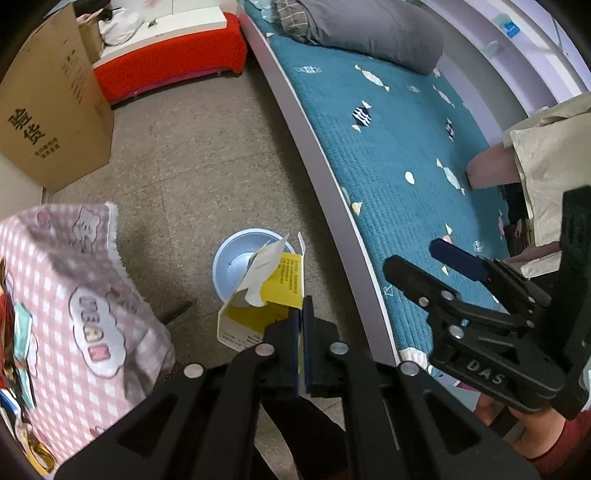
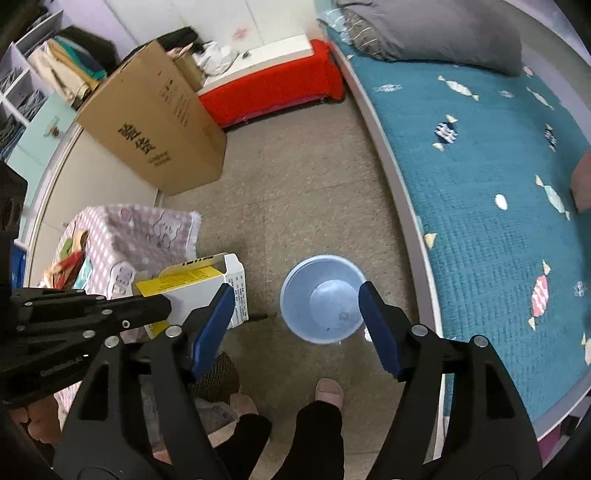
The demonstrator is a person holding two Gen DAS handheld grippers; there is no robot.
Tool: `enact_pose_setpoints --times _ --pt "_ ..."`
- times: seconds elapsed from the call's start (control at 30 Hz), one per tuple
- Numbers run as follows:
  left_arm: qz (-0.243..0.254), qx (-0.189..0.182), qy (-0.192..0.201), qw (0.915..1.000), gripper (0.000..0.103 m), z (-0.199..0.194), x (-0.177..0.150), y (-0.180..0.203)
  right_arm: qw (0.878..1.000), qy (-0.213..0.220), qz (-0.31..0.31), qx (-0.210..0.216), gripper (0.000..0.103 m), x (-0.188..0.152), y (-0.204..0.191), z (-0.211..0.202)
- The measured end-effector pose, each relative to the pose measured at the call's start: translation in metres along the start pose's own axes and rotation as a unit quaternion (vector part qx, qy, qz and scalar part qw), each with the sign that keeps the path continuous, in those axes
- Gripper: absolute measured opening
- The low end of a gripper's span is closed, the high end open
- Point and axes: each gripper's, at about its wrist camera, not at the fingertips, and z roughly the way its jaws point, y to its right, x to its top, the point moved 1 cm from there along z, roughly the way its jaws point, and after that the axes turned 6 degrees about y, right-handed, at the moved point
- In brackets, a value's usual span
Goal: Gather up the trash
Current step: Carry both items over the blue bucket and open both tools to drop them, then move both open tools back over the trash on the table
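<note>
A: Left wrist view — my left gripper is pressed together on a flap of the yellow-and-white carton, pinching it tight. Carton hangs open-topped above the floor, w/ the blue bin right behind it in this view.

B: And the right one?

A: Right gripper is spread wide, nothing between the blue pads. In the right wrist view the bin sits framed between its fingers, on the floor just beside the bed. Bin looks near empty, only a few specks at the bottom.

B: Where's the carton from that side?

A: Left of the bin, carton held up by the left gripper, near the pink checked basket. Can't tell if it's over the bin rim or short of it — the two views disagree a bit.

B: Anything else nearby?

A: Big cardboard box further back, red-covered bench beyond it, grey pillow at the bed's far end. Person's feet show below the bin, dark trousers. From the left cam I also see the right gripper open over the bed edge.
</note>
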Motion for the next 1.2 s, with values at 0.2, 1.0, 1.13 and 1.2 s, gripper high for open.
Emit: enact_pose_setpoints --times 0.2,1.0,1.13,1.2 --pt "0.002 -0.008 0.007 0.9999 0.030 0.000 0.023 0.010 1.000 0.019 0.023 -0.010 0.071 0.012 0.014 -0.011" --pt "-0.119 0.063 0.105 0.9853 0.065 -0.131 -0.072 -0.139 0.995 0.007 -0.078 0.070 0.073 -0.010 -0.168 -0.015" --pt "-0.156 0.083 0.127 0.9761 0.065 -0.166 -0.109 -0.200 0.990 -0.001 -0.105 0.091 0.073 -0.028 -0.229 -0.012" --pt "-0.178 0.097 0.138 0.9695 0.065 -0.184 -0.133 -0.236 0.988 -0.009 -0.117 0.102 0.073 -0.040 -0.259 -0.008"
